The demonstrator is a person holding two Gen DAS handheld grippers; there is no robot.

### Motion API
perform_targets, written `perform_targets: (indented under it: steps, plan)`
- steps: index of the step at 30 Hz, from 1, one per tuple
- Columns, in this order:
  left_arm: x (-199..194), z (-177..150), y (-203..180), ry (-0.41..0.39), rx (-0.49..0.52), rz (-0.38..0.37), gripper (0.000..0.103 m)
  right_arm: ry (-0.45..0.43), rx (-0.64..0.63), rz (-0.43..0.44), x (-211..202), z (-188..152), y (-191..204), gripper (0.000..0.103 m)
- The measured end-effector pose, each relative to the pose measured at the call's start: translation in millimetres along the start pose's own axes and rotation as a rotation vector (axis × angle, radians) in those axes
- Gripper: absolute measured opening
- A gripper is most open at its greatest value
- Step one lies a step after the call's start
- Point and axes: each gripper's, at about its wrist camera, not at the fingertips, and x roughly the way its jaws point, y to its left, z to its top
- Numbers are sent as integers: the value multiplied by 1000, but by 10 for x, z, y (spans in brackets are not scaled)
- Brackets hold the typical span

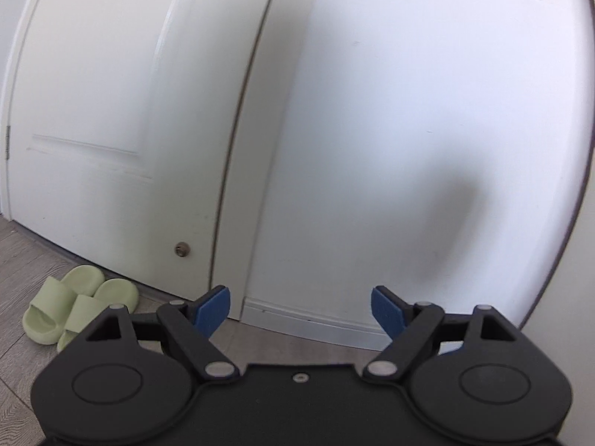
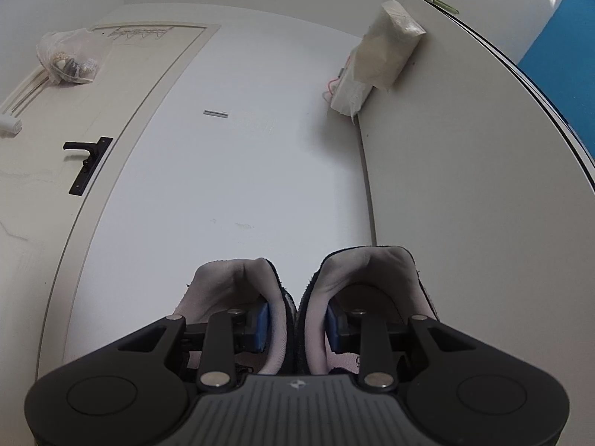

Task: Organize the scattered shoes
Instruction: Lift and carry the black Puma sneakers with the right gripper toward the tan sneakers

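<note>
The left gripper pointed at the foot of a white door, slightly downward, with its blue-padded fingers spread wide and nothing between them. A pair of pale green slide sandals sat on the grey wood-look floor, side by side and touching, just in front of the door's bottom edge and left of the left gripper. Right of the door, a white wall ran down to a white baseboard.

The right gripper pointed upward toward the upper part of the door and carried a pair of dark sneakers with grey lining. One finger sat inside the left sneaker's opening and the other inside the right sneaker's, so the two adjoining inner walls of the shoes were pinched together between the blue pads; the fingers stood narrowly apart, clamped on that doubled wall. The padded heel collars rose beyond the fingertips, against the white wall.

Left of the sneakers, the door carried a black lever handle, and higher on it hung a clear plastic bag with small items inside. Above and right of the sneakers, a paper-wrapped box was fixed in the corner where the wall met a pale panel. A blue surface showed beyond that panel's far edge.
</note>
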Motion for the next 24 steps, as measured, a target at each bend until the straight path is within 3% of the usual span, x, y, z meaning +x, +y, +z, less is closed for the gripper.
perform_targets:
  steps: [7,14,18,24]
  plan:
    - [117,-333,-227,64,70,-24,84,168,-19,-54,-526,-702,-200,33]
    - [266,-538,-382,110,132,-31,84,267,-28,-75,-827,-1283,-135,33]
    - [436,-655,-504,115,200,0,84,337,-12,-50,-892,-1551,-52,33]
    - [618,-832,-775,146,208,29,84,415,34,-44,-804,-1925,98,33]
